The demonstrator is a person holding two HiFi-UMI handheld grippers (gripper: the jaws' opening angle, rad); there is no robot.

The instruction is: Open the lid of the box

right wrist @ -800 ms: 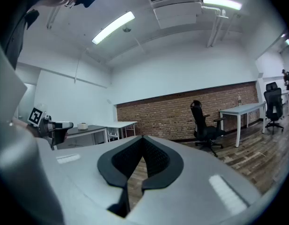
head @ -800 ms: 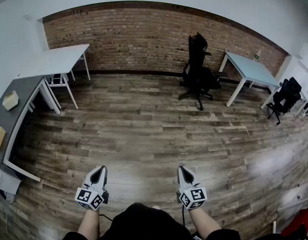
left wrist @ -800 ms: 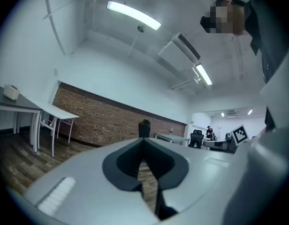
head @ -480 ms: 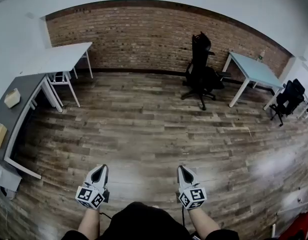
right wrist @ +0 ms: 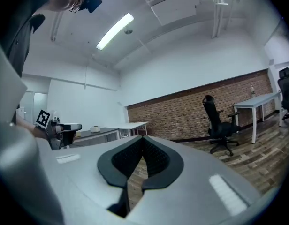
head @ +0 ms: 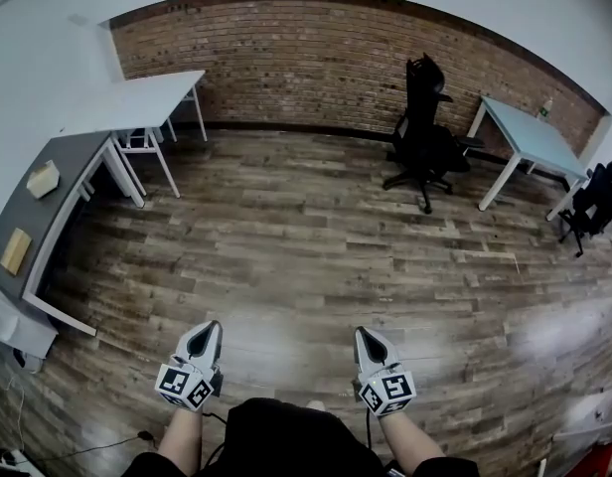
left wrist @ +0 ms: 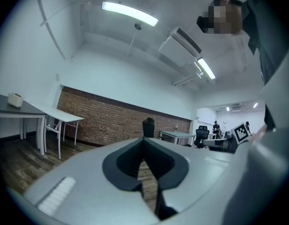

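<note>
A wooden plank floor [head: 306, 237] fills most of the head view, and a brick wall [head: 316, 68] closes it off at the far side. Along the left edge runs a grey worktop [head: 30, 229], with a white table [head: 137, 102] beyond it near the wall. A pale blue table [head: 530, 132] stands at the right. A black office chair [head: 425, 137] stands beside it, and a second dark chair [head: 594, 202] is at the far right edge.

At the bottom of that view, the person's forearms hold both tools side by side over bare floor. They are roughly level, tips toward the brick wall, and well apart from the worktop.

The left claw [head: 207, 328] is closed. In its own view the tips meet [left wrist: 145, 142] with nothing between them, and only floor shows through the dark cut-out behind them. The right claw [head: 363, 332] is closed and empty in the same way [right wrist: 142, 139].

Two small boxes lie on the grey worktop, apart from each other.
- **Pale box [head: 43, 179]:** it is the farther one, and it sits slightly askew.
- **Tan box [head: 15, 250]:** it is nearer and flat, with its long axis running along the worktop's length.

Both are too small to make out a lid, or which way one would face.
</note>
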